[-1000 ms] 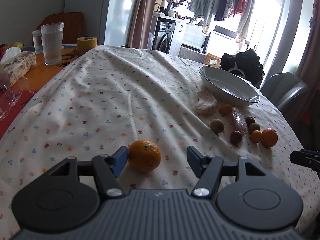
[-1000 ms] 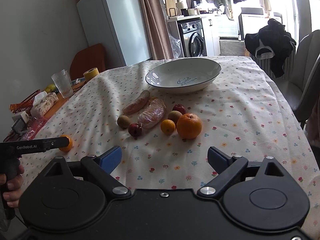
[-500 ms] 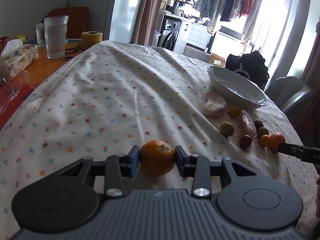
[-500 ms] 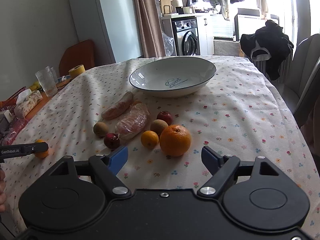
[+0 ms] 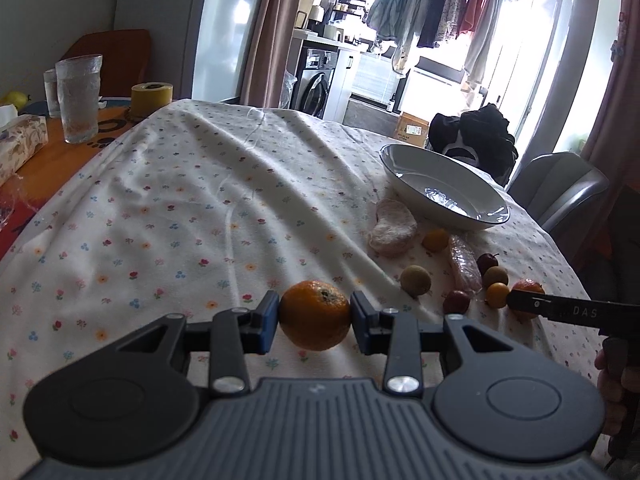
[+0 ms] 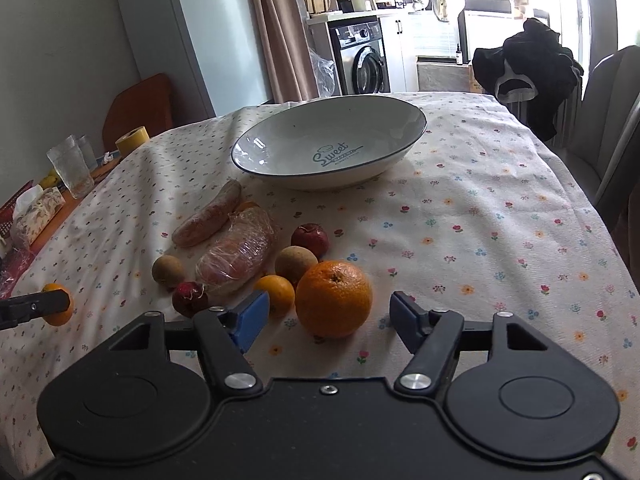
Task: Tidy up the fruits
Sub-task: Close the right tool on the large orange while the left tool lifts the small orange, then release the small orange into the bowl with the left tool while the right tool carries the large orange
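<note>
My left gripper [image 5: 315,314] is shut on a small orange [image 5: 315,314], held just above the flowered tablecloth; that orange also shows at the left edge of the right wrist view [image 6: 60,309]. My right gripper [image 6: 325,316] is open, its jaws either side of a large orange [image 6: 334,299] that rests on the cloth. Behind it lie a small orange [image 6: 278,294], two brown fruits [image 6: 296,264], two dark red fruits [image 6: 310,238] and two plastic-wrapped pieces [image 6: 236,254]. A white bowl [image 6: 400,146] marked "Sweet" stands empty beyond them.
Two glasses [image 5: 78,98], a yellow tape roll [image 5: 152,94] and a tissue pack [image 5: 20,142] sit on the bare table at far left. A grey chair [image 6: 616,120] stands by the right edge, with dark clothing [image 6: 528,64] beyond the far edge.
My left gripper closed on the small orange and lifted it slightly. My right gripper moved forward until its open jaws straddle the large orange.
</note>
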{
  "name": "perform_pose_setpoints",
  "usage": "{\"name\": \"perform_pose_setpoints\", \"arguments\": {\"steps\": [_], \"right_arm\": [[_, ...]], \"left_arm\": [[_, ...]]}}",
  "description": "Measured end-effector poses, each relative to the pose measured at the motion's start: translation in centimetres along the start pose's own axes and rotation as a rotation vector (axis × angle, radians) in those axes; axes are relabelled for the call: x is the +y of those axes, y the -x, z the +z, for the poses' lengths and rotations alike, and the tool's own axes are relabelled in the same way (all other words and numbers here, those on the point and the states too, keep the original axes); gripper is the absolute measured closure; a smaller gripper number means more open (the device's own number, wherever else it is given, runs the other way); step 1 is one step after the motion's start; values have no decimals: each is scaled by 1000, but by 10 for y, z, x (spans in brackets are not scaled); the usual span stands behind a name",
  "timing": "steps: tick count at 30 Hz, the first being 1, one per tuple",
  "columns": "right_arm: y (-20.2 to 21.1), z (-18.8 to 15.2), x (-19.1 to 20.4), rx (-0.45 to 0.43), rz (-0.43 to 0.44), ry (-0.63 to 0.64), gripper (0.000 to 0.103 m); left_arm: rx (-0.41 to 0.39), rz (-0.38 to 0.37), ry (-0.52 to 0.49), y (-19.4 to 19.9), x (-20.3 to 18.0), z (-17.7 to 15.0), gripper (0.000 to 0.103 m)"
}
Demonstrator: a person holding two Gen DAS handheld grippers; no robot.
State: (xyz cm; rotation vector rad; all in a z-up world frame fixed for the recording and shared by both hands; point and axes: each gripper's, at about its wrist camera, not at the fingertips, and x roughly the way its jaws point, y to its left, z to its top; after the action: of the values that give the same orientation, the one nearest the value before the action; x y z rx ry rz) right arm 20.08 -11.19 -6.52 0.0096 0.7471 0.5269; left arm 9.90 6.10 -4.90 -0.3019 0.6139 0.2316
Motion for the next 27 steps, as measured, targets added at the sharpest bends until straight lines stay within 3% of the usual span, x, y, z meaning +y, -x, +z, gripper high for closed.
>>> {"name": "perform_pose_setpoints", "arguments": {"steps": [3, 5, 6, 14, 27], "right_arm": [[-2, 1, -2, -3, 10, -13, 43], [-2, 2, -2, -2, 15, -11, 53], [-3, 2, -2, 0, 8, -9, 63], [8, 7, -8, -29, 19, -17, 64], [18, 28, -6, -79, -41, 20, 64]], "left_arm": [[3, -15, -8, -4, -8, 4, 66], [-3, -22, -15, -5, -13, 7, 66], [-8, -27, -22, -5, -16, 10, 66], [-28, -60, -50, -13, -36, 28, 66], [-43, -104, -90, -26, -69, 57, 66]]}}
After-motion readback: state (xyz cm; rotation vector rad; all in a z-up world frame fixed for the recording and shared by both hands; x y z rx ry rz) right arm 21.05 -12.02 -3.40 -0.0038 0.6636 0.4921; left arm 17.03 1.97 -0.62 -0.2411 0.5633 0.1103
